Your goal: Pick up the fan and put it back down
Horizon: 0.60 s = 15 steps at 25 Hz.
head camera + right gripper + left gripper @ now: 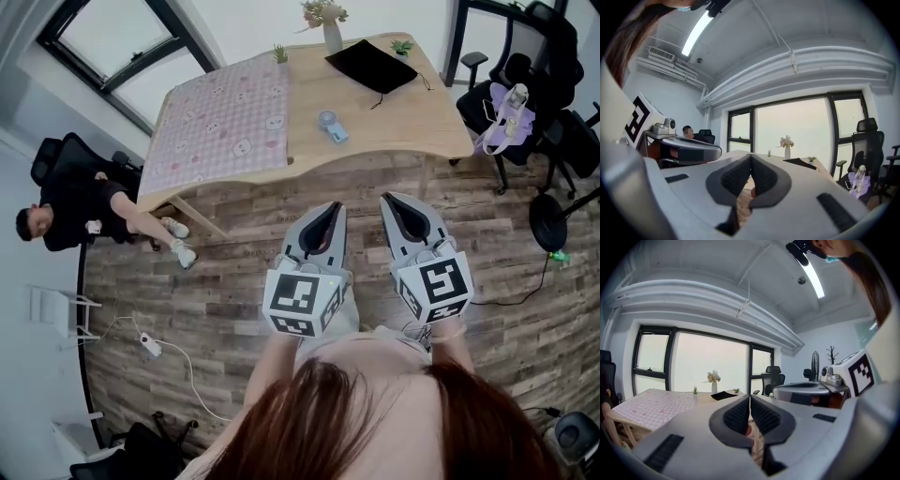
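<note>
A small light-blue hand fan [332,127] lies on the wooden table [412,122], near the middle of its front part. Both grippers hang over the floor, short of the table's front edge and well apart from the fan. My left gripper [330,208] is shut with nothing between its jaws, and so is my right gripper [394,200]. In the left gripper view the left gripper [750,399] shows its pads pressed together. The right gripper [751,157] looks the same in its own view. The fan does not show in either gripper view.
A pink patterned cloth [225,122] covers the table's left half. A black pad [372,66], a vase of flowers [332,33] and small plants stand at the back. Office chairs [525,84] are at the right, a person [75,206] sits at the left, a power strip [150,347] lies on the floor.
</note>
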Available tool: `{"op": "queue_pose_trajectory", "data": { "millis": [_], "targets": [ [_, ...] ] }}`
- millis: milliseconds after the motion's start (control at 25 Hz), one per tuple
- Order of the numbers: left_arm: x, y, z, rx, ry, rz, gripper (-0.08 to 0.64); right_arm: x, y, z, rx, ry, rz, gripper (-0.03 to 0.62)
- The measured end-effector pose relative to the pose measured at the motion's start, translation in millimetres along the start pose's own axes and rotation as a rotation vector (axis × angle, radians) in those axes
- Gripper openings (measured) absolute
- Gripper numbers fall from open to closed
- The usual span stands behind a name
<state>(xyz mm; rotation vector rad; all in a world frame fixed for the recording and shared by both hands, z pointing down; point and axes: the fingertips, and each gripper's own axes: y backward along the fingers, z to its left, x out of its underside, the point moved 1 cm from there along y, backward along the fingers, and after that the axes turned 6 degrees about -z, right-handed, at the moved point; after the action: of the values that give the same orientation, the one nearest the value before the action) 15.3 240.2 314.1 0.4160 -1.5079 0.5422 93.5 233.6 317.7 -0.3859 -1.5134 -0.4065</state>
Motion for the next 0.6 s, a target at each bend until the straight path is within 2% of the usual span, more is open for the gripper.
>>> {"op": "queue_pose_trajectory", "data": {
  "millis": [600],
  "targets": [
    [-4,-70,89,0.032,0.008,0.020,0.012,6,-111,-26,0.017,0.023,0.057,0.000]
  ]
}}
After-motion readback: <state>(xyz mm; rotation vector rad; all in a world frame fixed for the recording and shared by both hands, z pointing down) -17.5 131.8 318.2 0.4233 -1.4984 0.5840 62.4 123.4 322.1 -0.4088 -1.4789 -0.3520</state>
